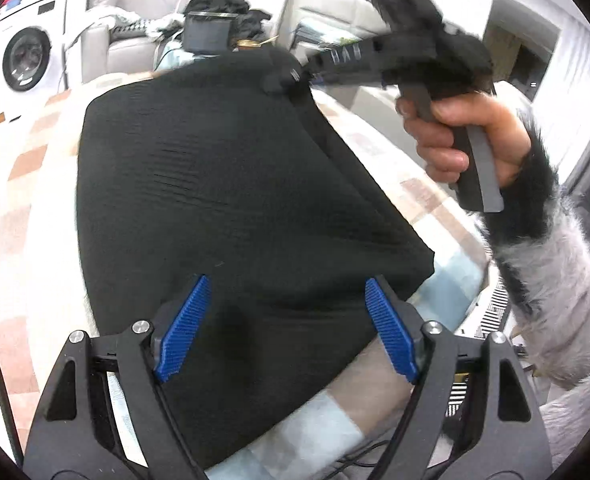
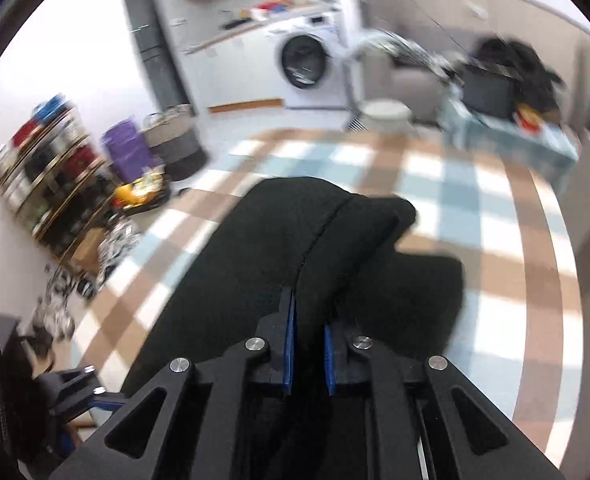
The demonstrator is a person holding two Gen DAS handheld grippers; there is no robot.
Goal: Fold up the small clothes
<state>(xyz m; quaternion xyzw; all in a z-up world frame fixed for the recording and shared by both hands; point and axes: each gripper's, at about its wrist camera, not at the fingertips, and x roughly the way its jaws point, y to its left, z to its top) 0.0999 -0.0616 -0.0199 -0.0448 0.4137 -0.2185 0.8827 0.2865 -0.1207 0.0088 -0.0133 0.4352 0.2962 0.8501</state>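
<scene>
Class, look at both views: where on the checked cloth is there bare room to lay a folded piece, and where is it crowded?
Bare checked cloth lies beyond and to the right of the black garment, up to the table's far edge. Another free strip runs left of the garment in the left wrist view. The middle is crowded: the garment covers it, the right tongs are pinching its fold and the open left tongs are over its near edge.

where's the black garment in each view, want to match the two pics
Left wrist: black garment fills the centre, its top corner pinched by the right gripper.
Right wrist: black garment lies low in the centre, running up from between the fingers.
Shared landmark: washing machine.
</scene>
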